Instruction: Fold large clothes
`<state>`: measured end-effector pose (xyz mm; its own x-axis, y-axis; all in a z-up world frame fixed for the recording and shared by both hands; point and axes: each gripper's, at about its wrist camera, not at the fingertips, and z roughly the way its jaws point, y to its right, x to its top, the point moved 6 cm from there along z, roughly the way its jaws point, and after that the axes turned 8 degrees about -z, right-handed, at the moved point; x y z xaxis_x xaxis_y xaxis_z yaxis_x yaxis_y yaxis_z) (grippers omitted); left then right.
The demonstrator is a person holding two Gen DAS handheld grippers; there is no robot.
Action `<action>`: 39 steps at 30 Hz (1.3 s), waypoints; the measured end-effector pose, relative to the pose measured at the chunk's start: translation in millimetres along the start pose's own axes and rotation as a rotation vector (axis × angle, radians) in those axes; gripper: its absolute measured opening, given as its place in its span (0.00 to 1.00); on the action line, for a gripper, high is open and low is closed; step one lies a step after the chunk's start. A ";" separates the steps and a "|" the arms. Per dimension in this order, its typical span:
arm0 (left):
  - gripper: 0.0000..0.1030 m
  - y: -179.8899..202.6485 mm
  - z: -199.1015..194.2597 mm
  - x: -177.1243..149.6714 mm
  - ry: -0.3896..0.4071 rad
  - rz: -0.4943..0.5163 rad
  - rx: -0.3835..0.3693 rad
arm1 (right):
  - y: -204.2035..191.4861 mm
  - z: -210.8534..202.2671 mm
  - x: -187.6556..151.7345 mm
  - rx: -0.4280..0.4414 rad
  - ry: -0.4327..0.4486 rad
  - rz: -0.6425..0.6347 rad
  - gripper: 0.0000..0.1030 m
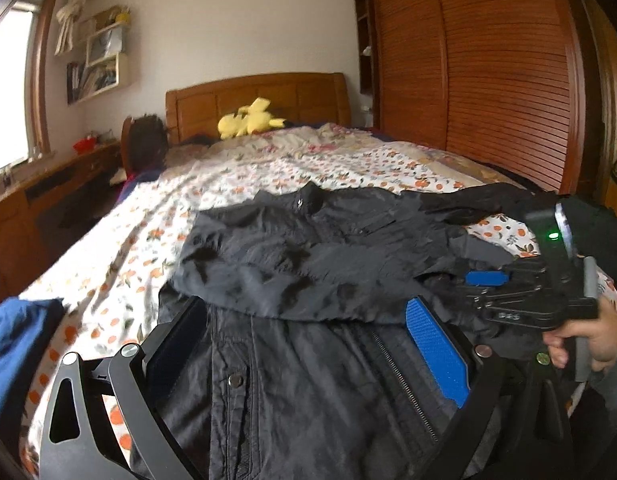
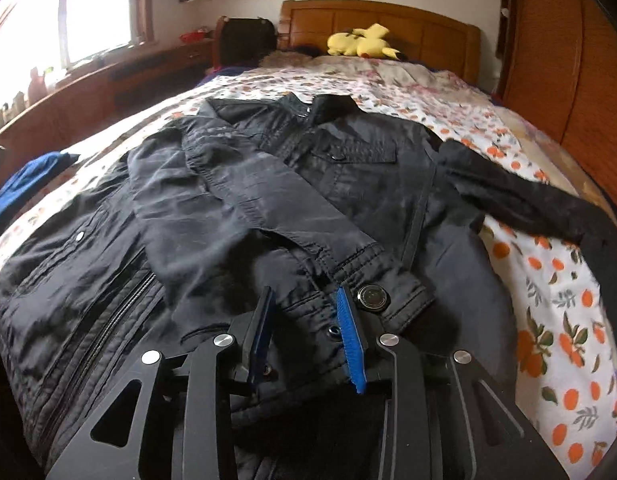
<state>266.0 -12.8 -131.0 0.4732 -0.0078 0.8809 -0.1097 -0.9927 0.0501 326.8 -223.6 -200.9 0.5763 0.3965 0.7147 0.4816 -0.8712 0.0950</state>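
A black jacket [image 1: 308,264] lies on the flowered bed, front up, with one sleeve folded across its chest [image 2: 244,200]. My left gripper [image 1: 308,304] is open, its jaws spread wide over the jacket's lower front near the zipper. My right gripper [image 2: 304,296] has its blue pads close together around the folded sleeve's cuff [image 2: 372,300], which carries a round snap button. The right gripper also shows in the left wrist view [image 1: 488,280], held by a hand at the jacket's right side. The other sleeve [image 2: 520,192] trails out to the right over the sheet.
The bed sheet [image 1: 148,216] has an orange fruit print. A blue garment [image 1: 16,336] lies at the bed's left edge. A yellow plush toy [image 1: 248,118] sits by the wooden headboard. A wooden wardrobe [image 1: 488,60] stands to the right, a desk and window to the left.
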 end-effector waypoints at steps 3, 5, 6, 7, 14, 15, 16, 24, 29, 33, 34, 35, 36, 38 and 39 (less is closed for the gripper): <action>0.98 12.3 -3.9 6.2 0.011 0.032 -0.019 | 0.1 -2.7 0.1 0.002 0.006 0.007 0.29; 0.98 17.9 -1.6 8.6 0.011 0.033 -0.034 | 0.3 -3.0 0.1 -0.001 0.007 0.006 0.29; 0.98 20.4 1.2 9.3 0.009 0.031 -0.044 | 0.2 -4.0 -0.2 -0.002 0.011 0.007 0.29; 0.98 23.9 6.4 10.6 0.008 0.032 -0.053 | 1.2 -4.6 0.1 -0.004 0.015 0.010 0.29; 0.98 32.8 49.8 15.4 -0.005 0.044 -0.103 | 11.3 -14.3 1.0 -0.039 0.048 0.050 0.29; 0.98 33.0 56.1 15.6 -0.007 0.045 -0.106 | 11.9 -15.8 1.6 -0.046 0.053 0.050 0.29; 0.98 32.9 65.2 15.4 -0.010 0.046 -0.107 | 12.9 -18.9 1.8 -0.061 0.061 0.052 0.29; 0.98 28.0 111.3 9.2 -0.047 0.038 -0.131 | 27.8 -43.0 -3.1 -0.117 0.107 0.089 0.29; 0.98 25.8 125.1 -1.7 -0.077 0.009 -0.163 | 35.4 -56.5 -8.1 -0.146 0.132 0.095 0.29; 0.98 28.2 128.9 -7.8 -0.075 0.012 -0.164 | 42.3 -65.4 -9.3 -0.172 0.144 0.098 0.29; 0.98 28.2 128.2 -9.1 -0.072 0.014 -0.161 | 44.5 -67.3 -8.7 -0.179 0.144 0.097 0.29; 0.98 28.1 128.1 -11.1 -0.064 0.016 -0.158 | 48.5 -70.1 -7.6 -0.189 0.148 0.099 0.29; 0.98 28.1 127.7 -12.3 -0.060 0.015 -0.155 | 52.8 -72.0 -6.7 -0.195 0.150 0.103 0.29; 0.98 28.4 126.3 -15.0 -0.045 0.020 -0.145 | 62.3 -73.5 -2.2 -0.208 0.146 0.103 0.31; 0.98 28.7 124.9 -15.5 -0.036 0.022 -0.143 | 68.6 -74.1 0.1 -0.219 0.142 0.100 0.34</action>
<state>364.7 -56.2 -202.0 0.4996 -0.0366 0.8655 -0.2429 -0.9650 0.0994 311.0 -304.7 -142.9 0.5078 0.2740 0.8167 0.2639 -0.9520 0.1554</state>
